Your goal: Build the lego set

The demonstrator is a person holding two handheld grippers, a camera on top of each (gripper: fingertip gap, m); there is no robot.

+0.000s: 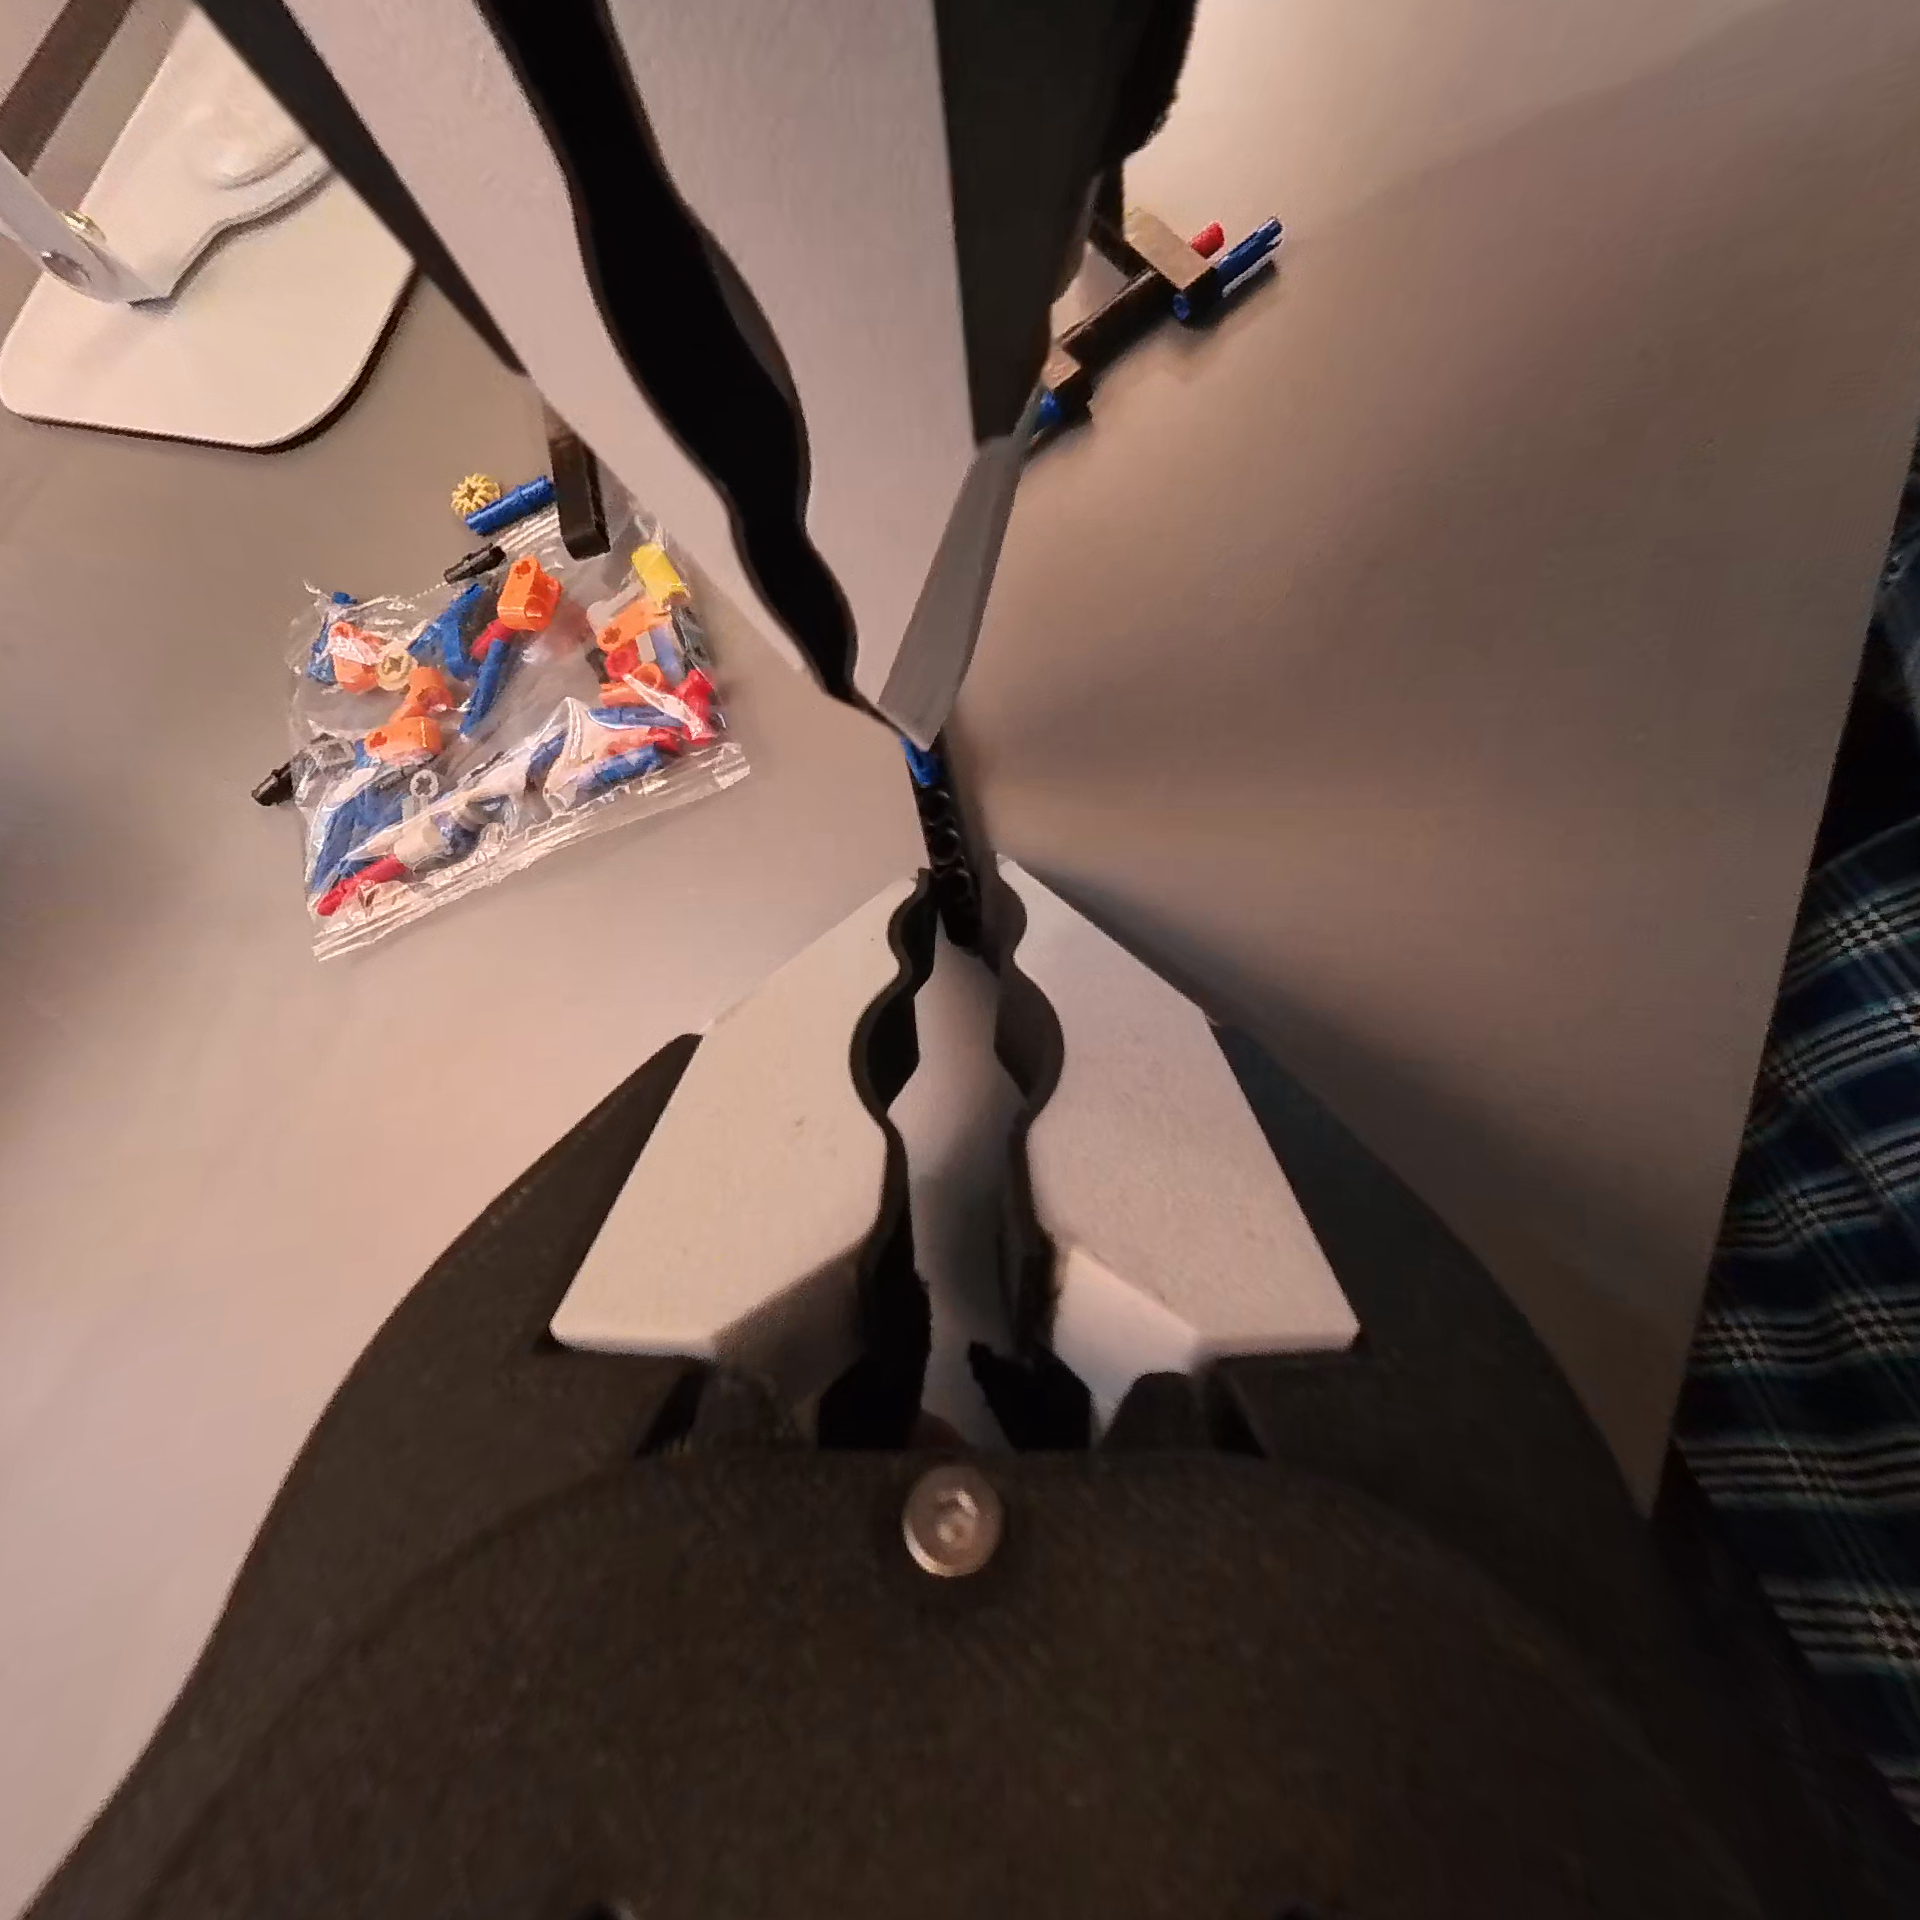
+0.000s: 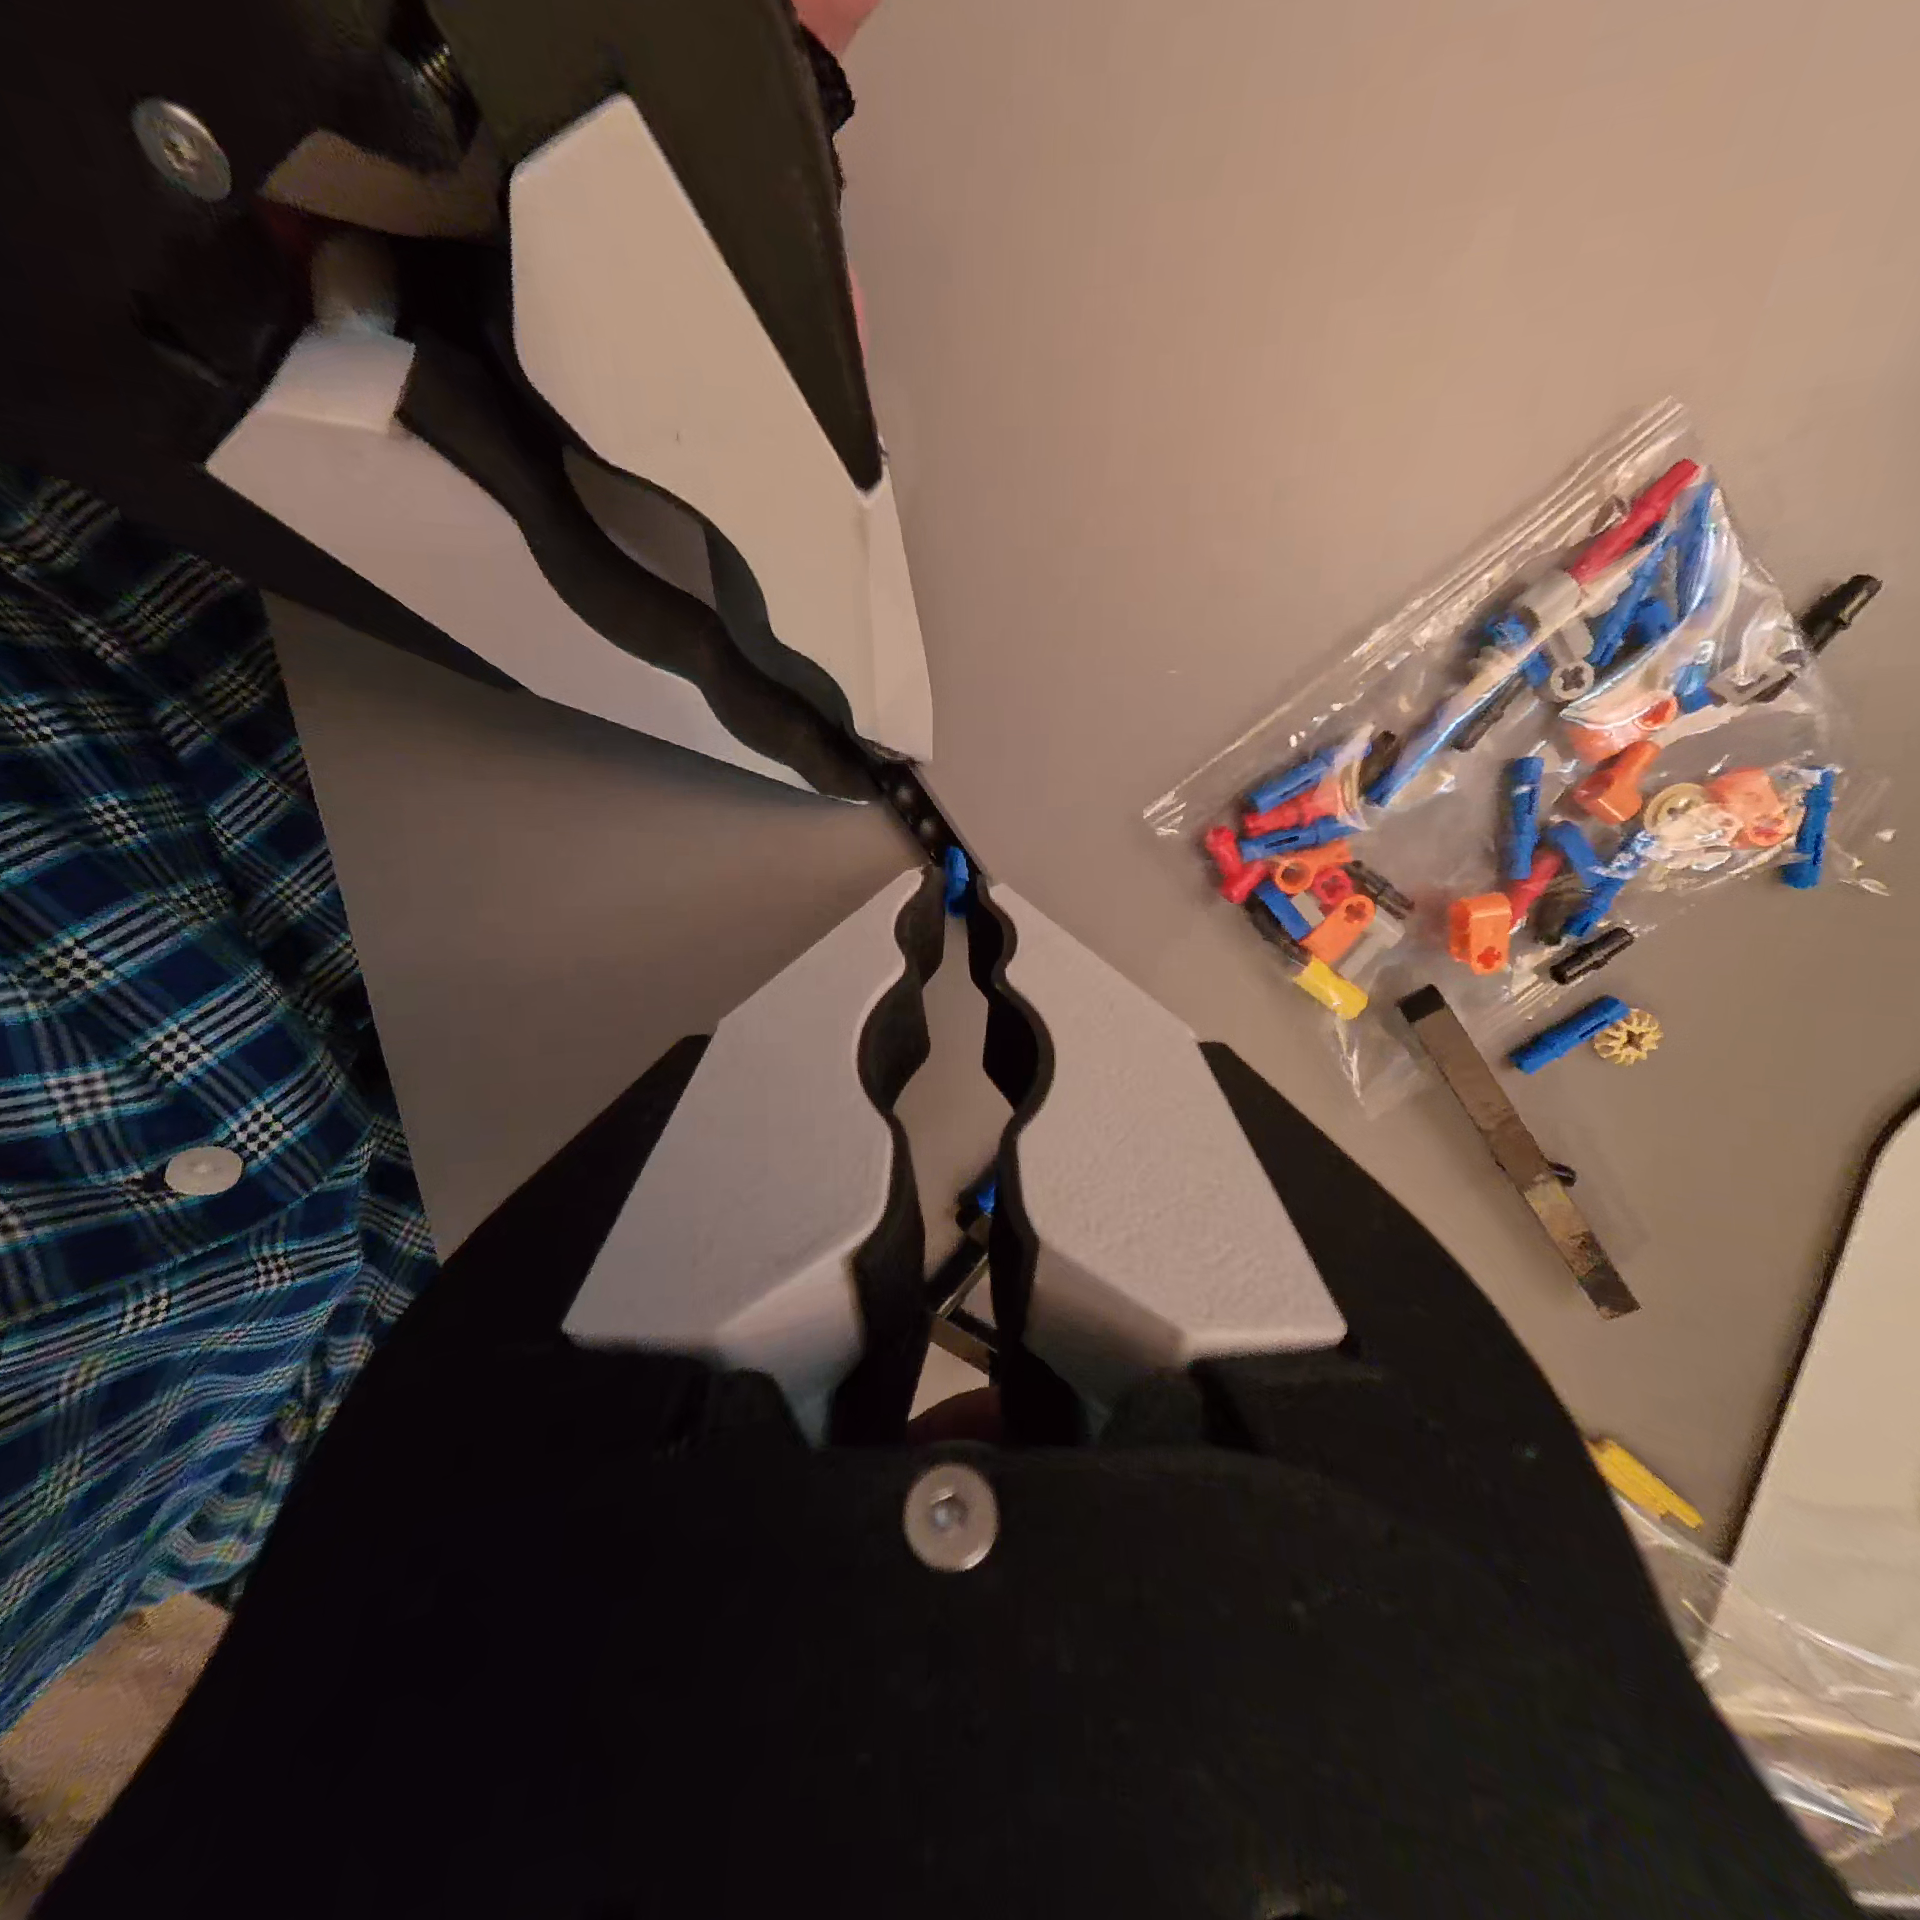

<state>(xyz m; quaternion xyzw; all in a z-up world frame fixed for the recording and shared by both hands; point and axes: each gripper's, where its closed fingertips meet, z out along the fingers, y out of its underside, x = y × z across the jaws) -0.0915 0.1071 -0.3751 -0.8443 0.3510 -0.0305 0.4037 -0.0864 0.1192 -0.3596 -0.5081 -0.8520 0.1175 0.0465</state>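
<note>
My left gripper is shut on a short black holed beam and holds it above the grey table. A blue pin sticks out of the beam's far end. My right gripper is shut on that blue pin, tip to tip with the left gripper. The beam shows between the two grippers. In the left wrist view the right gripper comes in from the top.
A clear bag of small coloured parts lies on the table. Near it lie loose black pins, a blue pin, a tan gear and a long black beam. A partial black assembly lies farther off. A white stand base and a person's plaid shirt border the area. My two grippers' fingertips are within a few centimetres of each other. Both grippers' tips are roughly 15 centimeters from the tan gear. Seen from the left wrist view as well.
</note>
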